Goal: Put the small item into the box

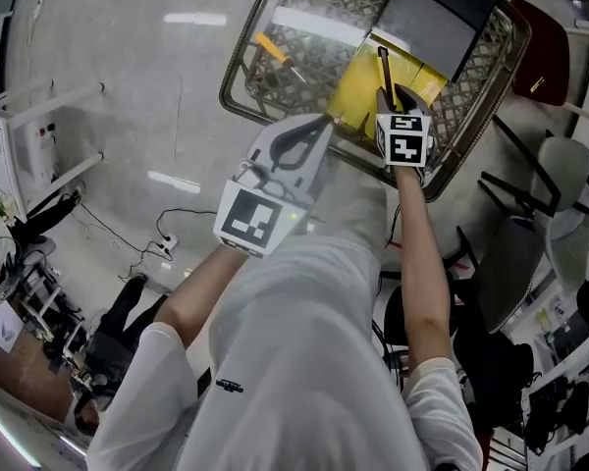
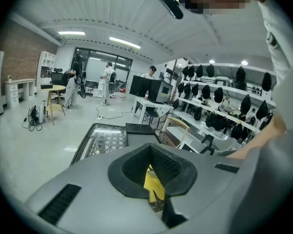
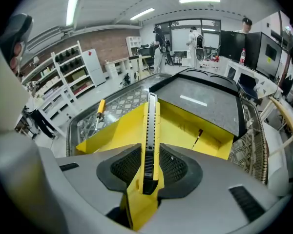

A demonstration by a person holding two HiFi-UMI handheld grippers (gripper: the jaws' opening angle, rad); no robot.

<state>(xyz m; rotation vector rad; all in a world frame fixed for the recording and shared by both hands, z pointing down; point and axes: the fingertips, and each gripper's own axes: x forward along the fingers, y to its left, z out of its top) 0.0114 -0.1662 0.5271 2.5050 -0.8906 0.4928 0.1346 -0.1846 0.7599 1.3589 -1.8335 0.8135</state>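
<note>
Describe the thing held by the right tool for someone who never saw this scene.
Find the lattice tray, then the open yellow box in it. Over the box, the right tool grips a slim yellow bar, alone black-ridged along its top.

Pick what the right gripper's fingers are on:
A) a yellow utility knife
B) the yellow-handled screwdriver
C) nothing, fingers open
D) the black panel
A: in the right gripper view the right gripper has its fingers shut on the yellow utility knife over the yellow box, while the screwdriver lies apart on the mesh tabletop.
</note>
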